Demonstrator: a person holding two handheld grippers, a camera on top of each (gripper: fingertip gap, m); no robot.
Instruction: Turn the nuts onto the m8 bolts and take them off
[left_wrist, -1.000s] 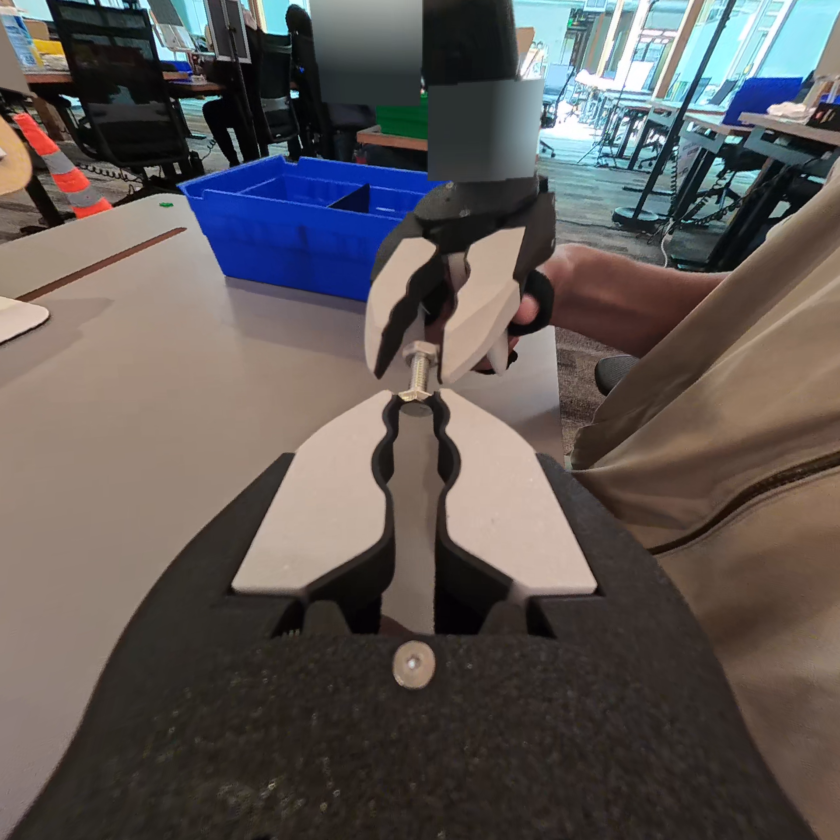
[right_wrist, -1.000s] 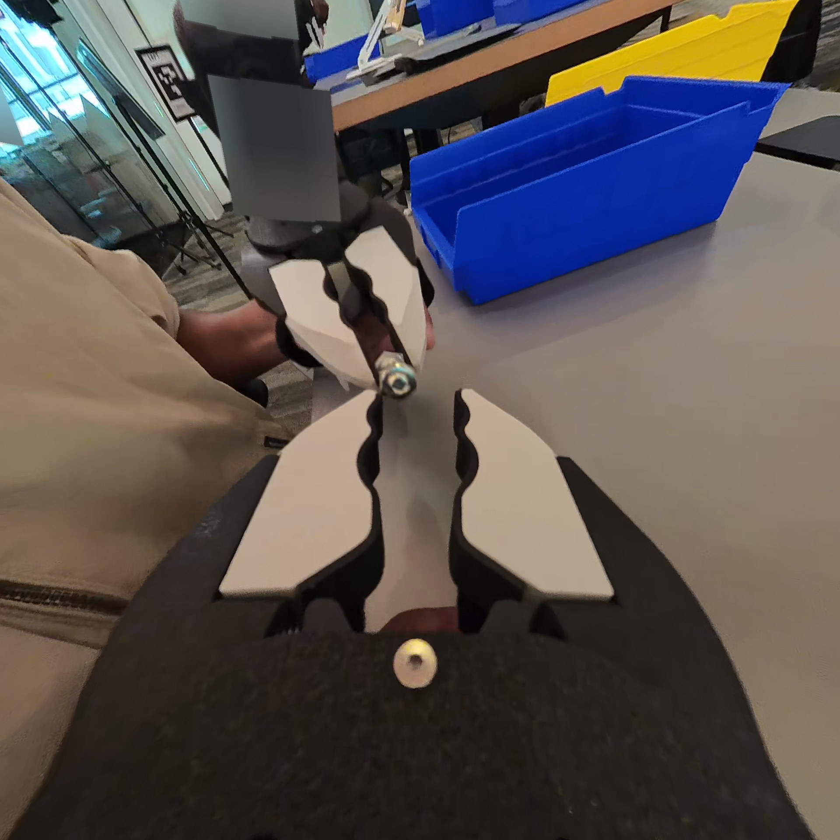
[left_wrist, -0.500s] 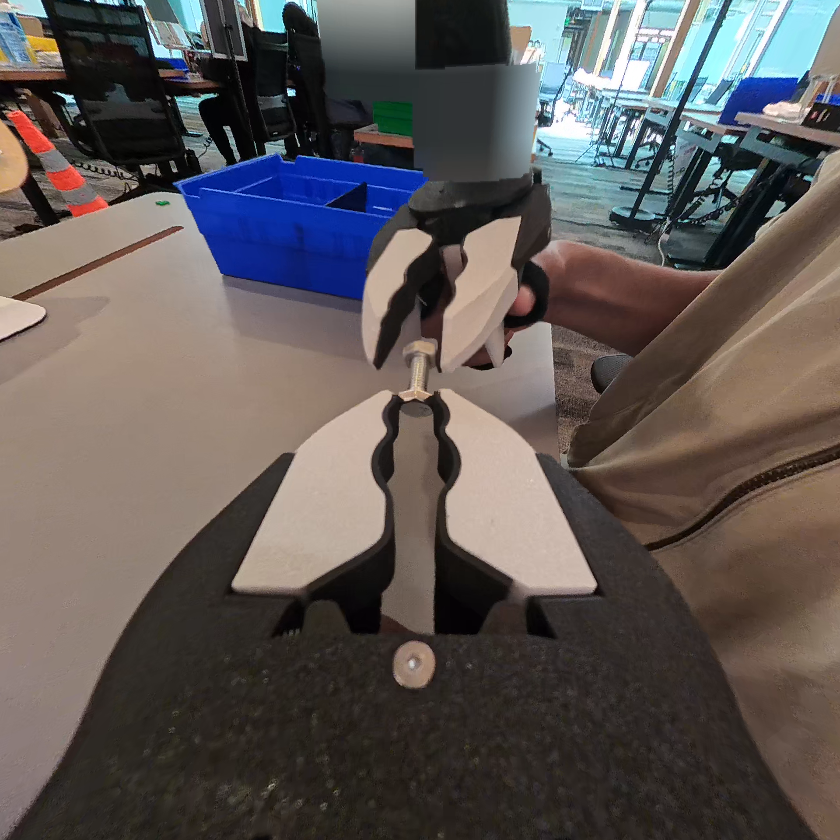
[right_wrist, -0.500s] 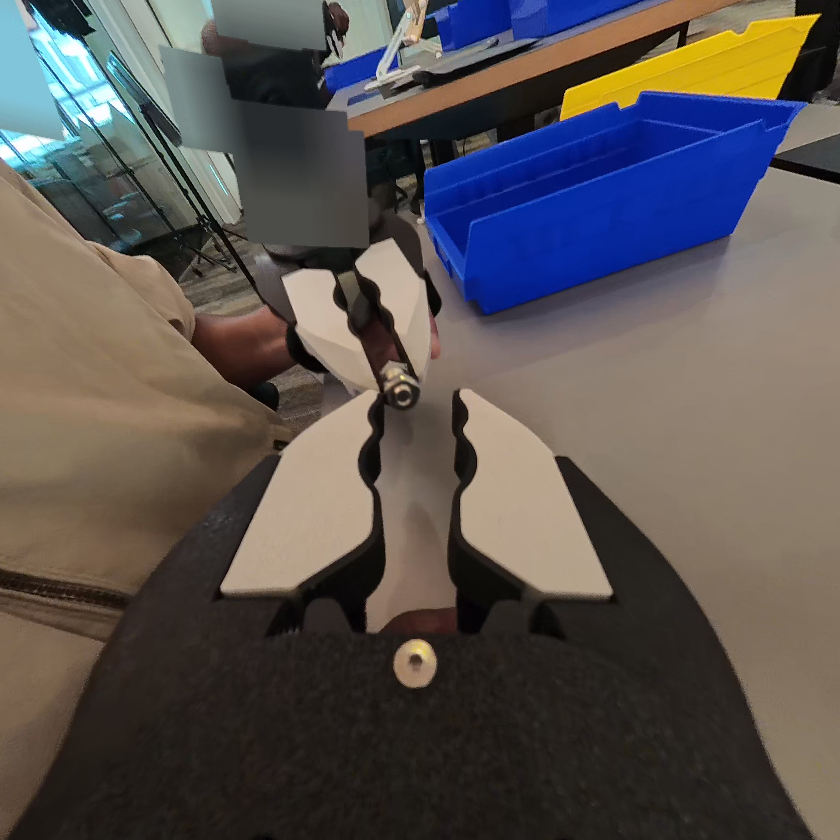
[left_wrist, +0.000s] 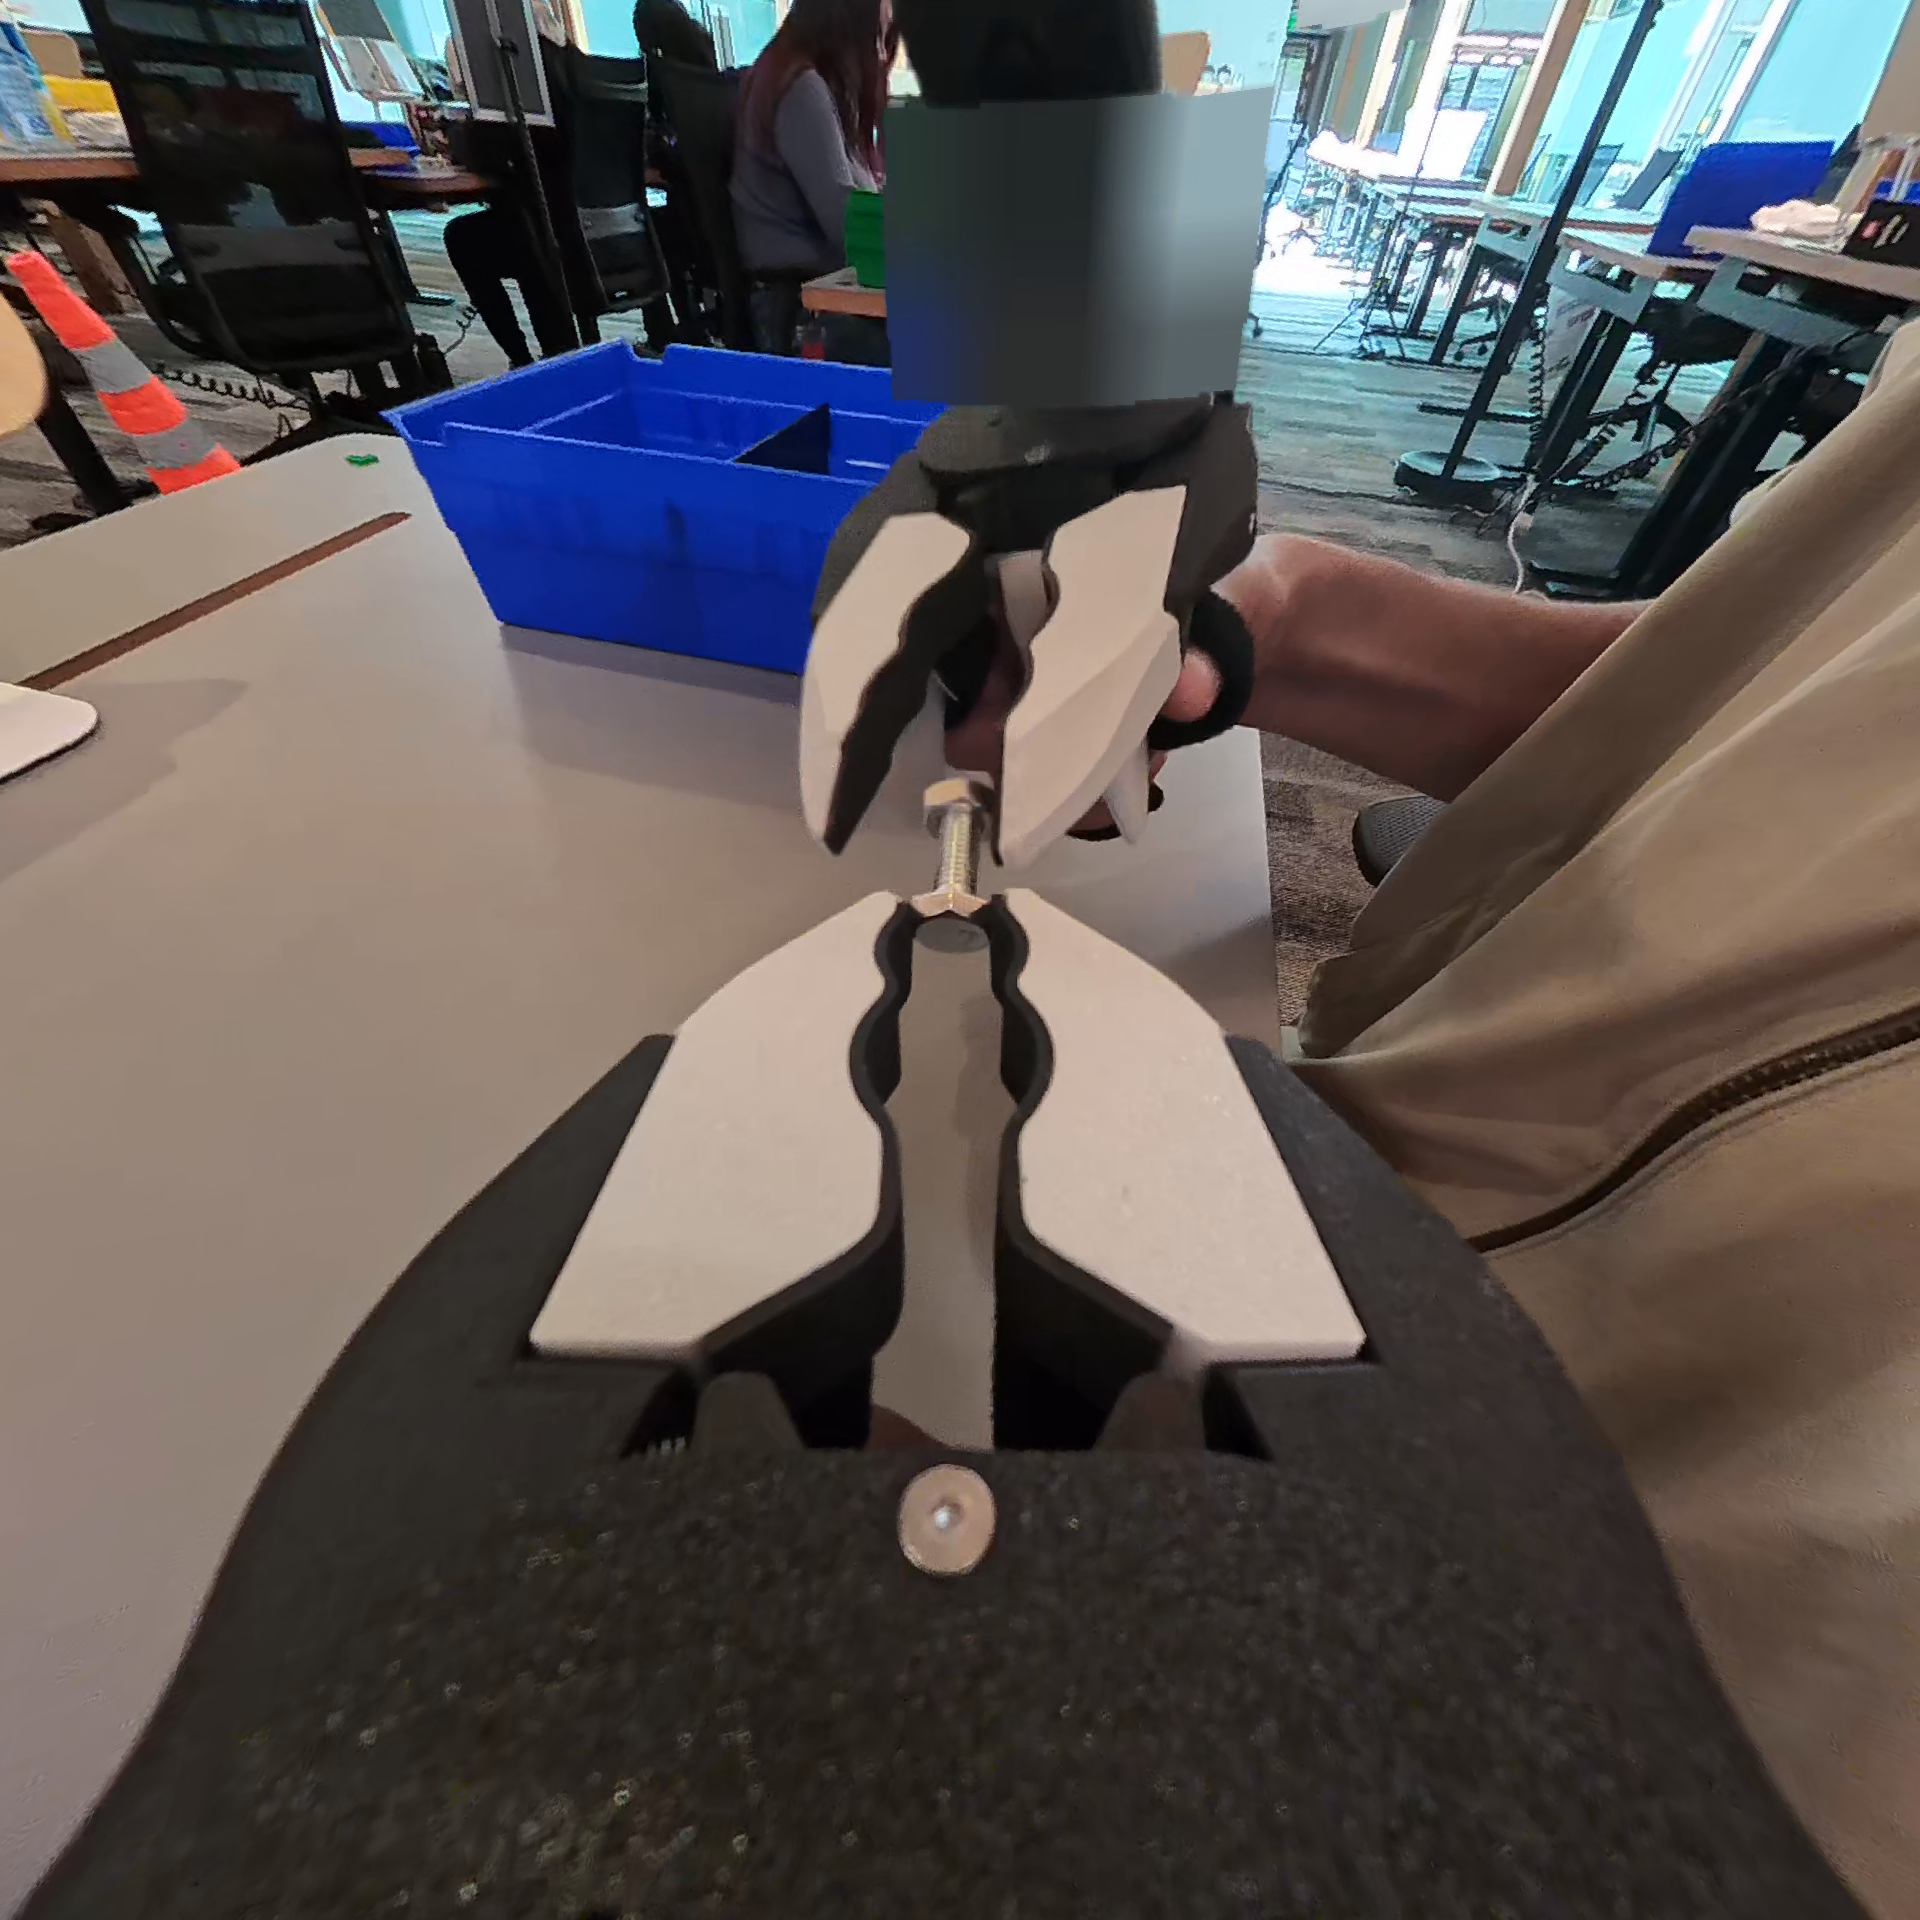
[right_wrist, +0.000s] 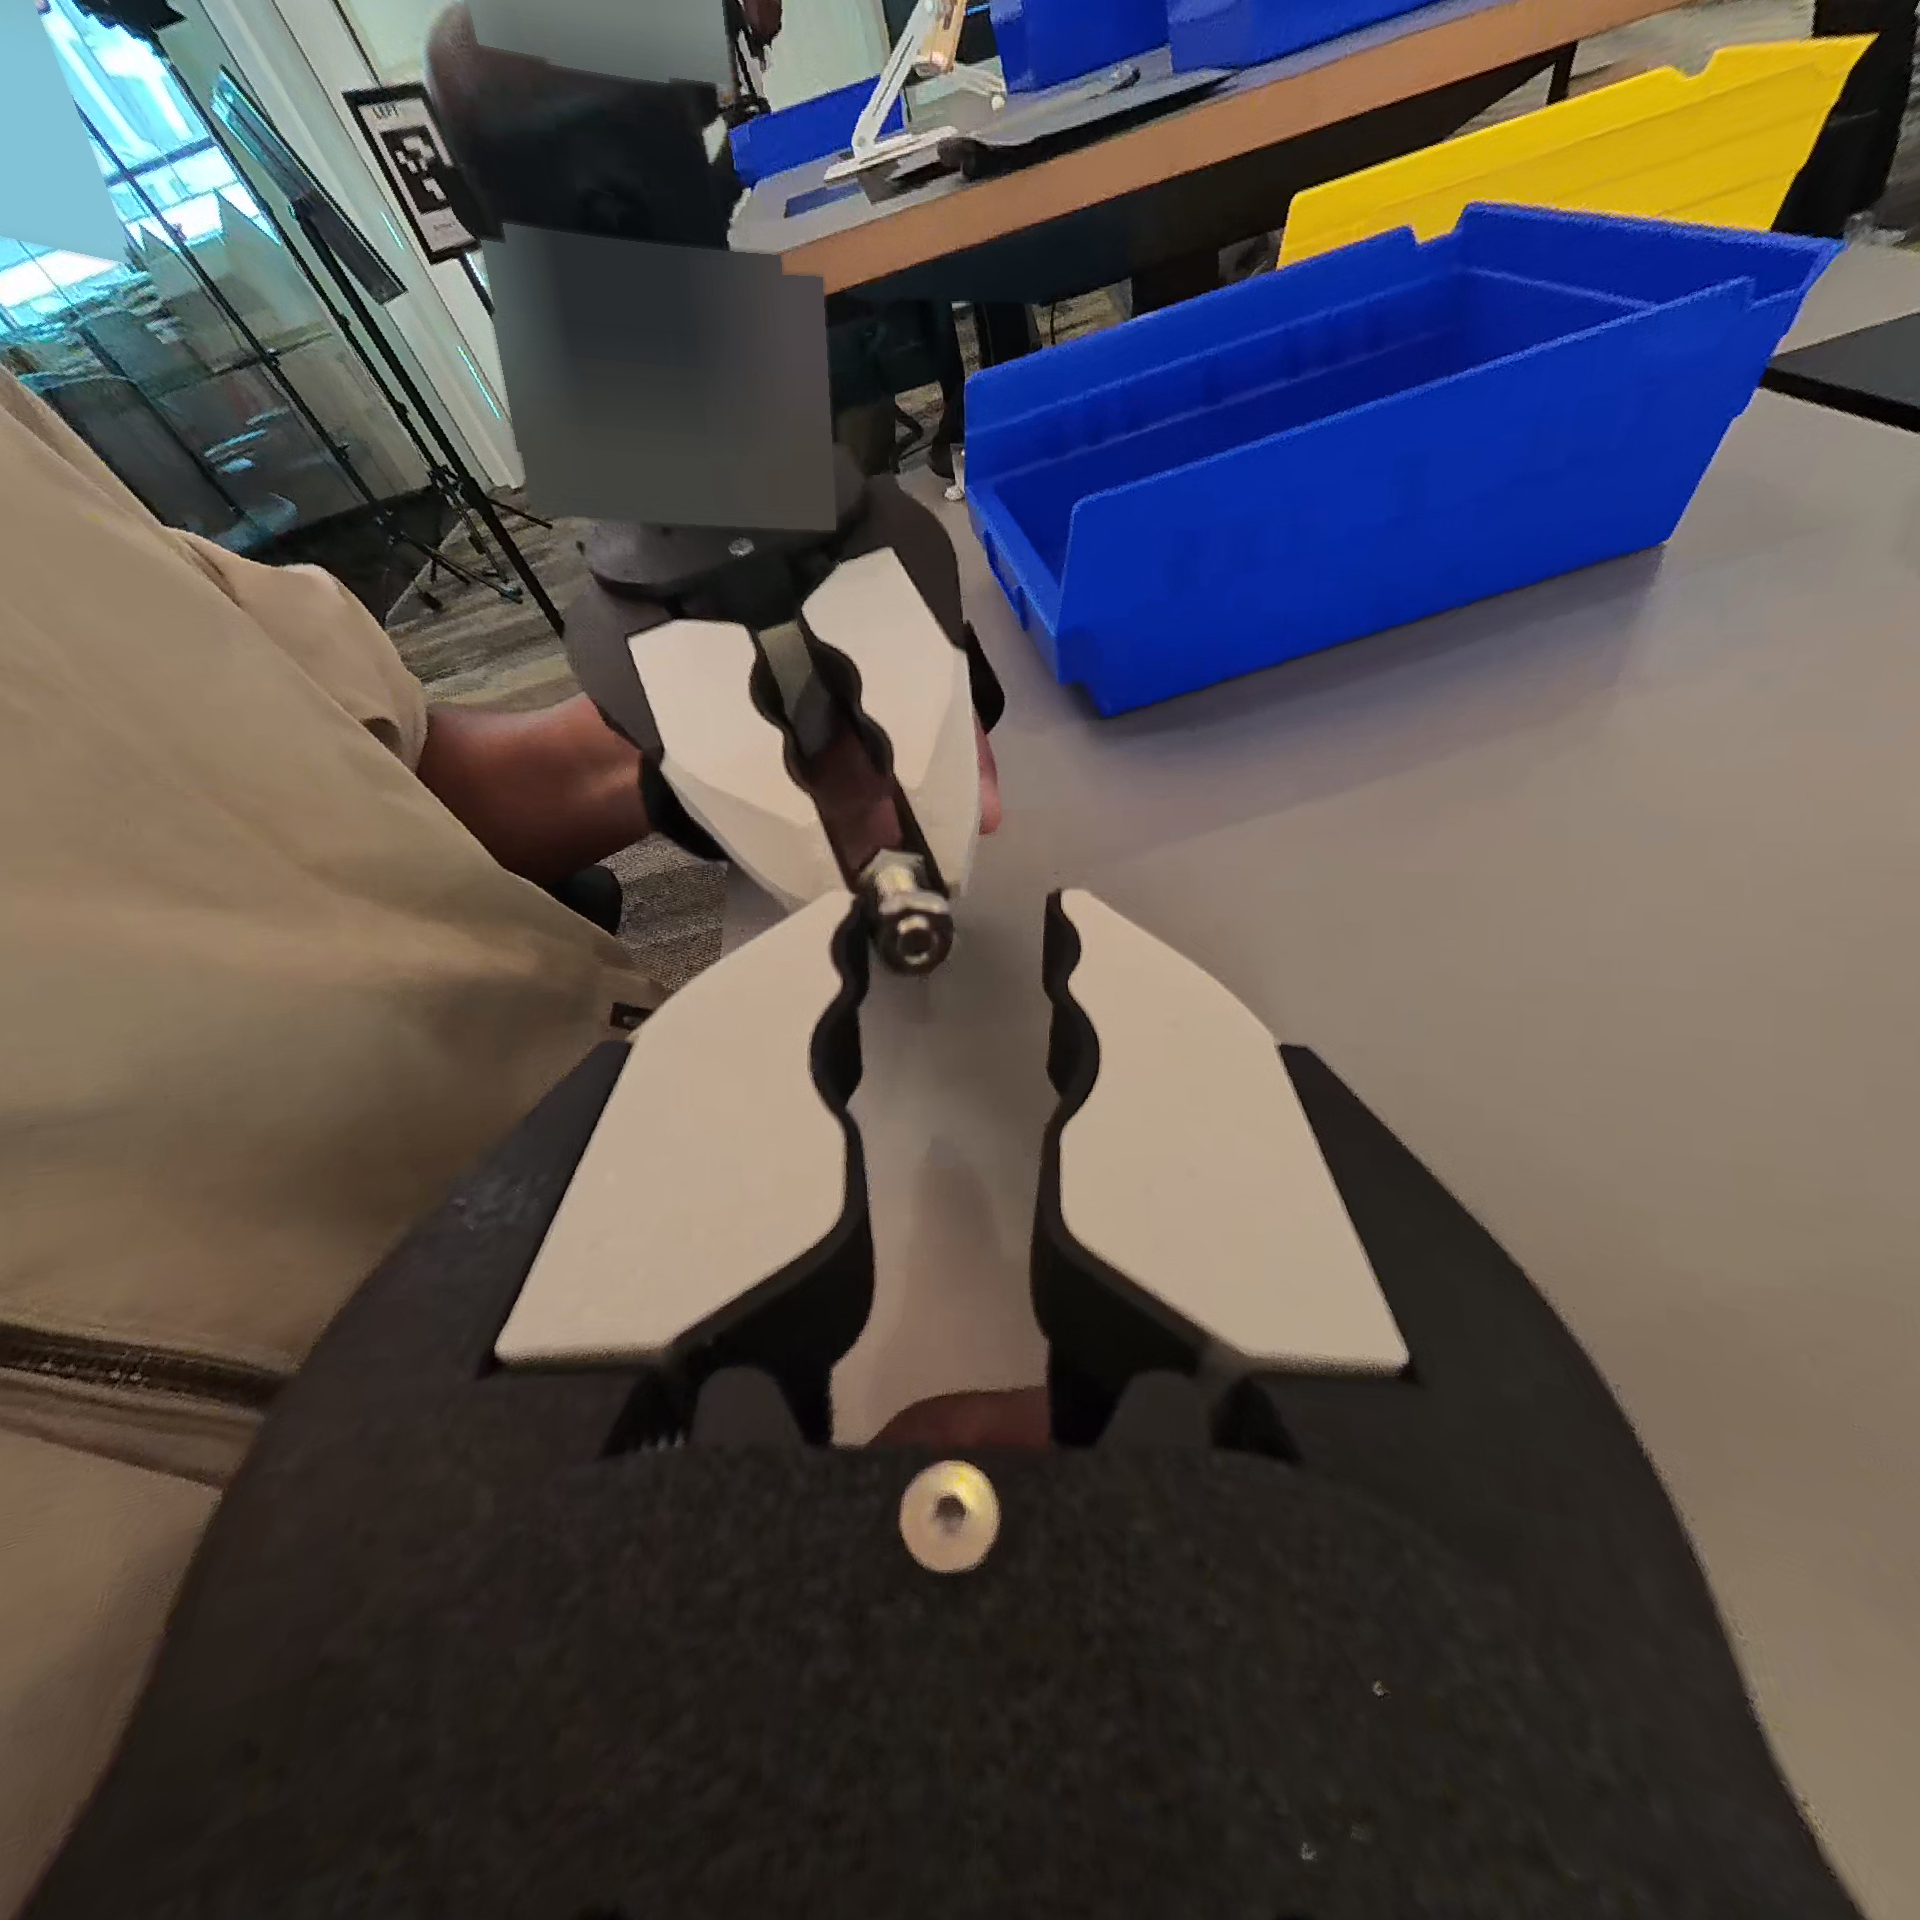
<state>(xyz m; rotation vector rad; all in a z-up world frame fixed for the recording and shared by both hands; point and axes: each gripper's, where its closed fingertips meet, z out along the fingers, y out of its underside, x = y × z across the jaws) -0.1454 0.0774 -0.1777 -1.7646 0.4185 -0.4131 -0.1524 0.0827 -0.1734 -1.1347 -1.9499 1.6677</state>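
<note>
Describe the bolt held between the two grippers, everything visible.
The bolt is bright silver metal with a threaded shank and a hex head. The left gripper is shut on the head at its tips. A hex nut sits at the far end, between the open jaws of the right gripper. It hangs above the grey table.

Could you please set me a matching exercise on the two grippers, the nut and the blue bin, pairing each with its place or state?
Things:
1. left gripper
2. right gripper
3. blue bin
4. nut

Places or states:
A. threaded on the shaft, away from the head
B. open, fingers on either side of the nut
C. shut on the head of the bolt
D. standing on the grey table

Pairs: 1-C, 2-B, 3-D, 4-A
</note>
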